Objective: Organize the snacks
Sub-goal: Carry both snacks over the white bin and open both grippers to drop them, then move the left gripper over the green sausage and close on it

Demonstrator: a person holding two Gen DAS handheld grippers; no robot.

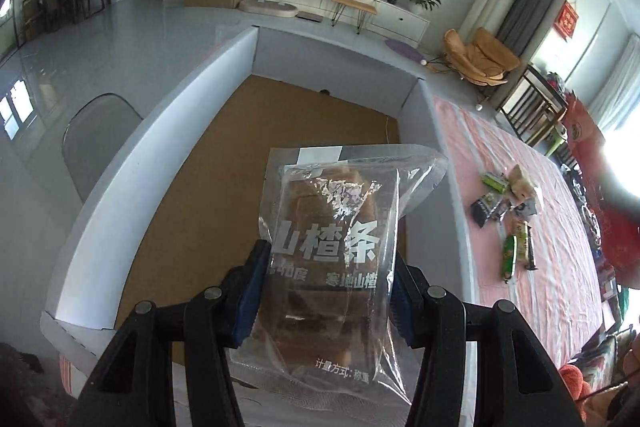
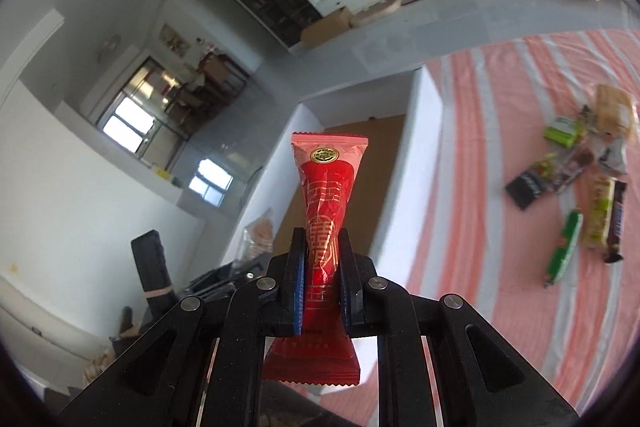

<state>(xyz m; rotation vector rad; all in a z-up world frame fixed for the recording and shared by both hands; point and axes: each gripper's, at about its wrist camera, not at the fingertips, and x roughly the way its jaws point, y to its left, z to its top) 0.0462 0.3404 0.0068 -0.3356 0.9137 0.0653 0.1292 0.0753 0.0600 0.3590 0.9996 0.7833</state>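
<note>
My left gripper (image 1: 326, 291) is shut on a clear bag of brown hawthorn strips (image 1: 336, 247) with white Chinese lettering, held above the open white cardboard box (image 1: 168, 131) with a brown floor. My right gripper (image 2: 322, 287) is shut on a red candy packet (image 2: 326, 211) with gold print, held upright just right of the same box (image 2: 424, 147). In the right wrist view the left gripper with its bag (image 2: 256, 235) shows at lower left. A pile of loose snack packets (image 1: 508, 211) lies on the pink striped tablecloth, also seen in the right wrist view (image 2: 580, 183).
The pink and white striped tablecloth (image 1: 532, 307) covers the table right of the box. A grey chair (image 1: 92, 143) stands left of the box. A red bag (image 1: 600, 187) sits at the table's far right. A TV unit and an orange armchair (image 1: 480, 55) stand beyond.
</note>
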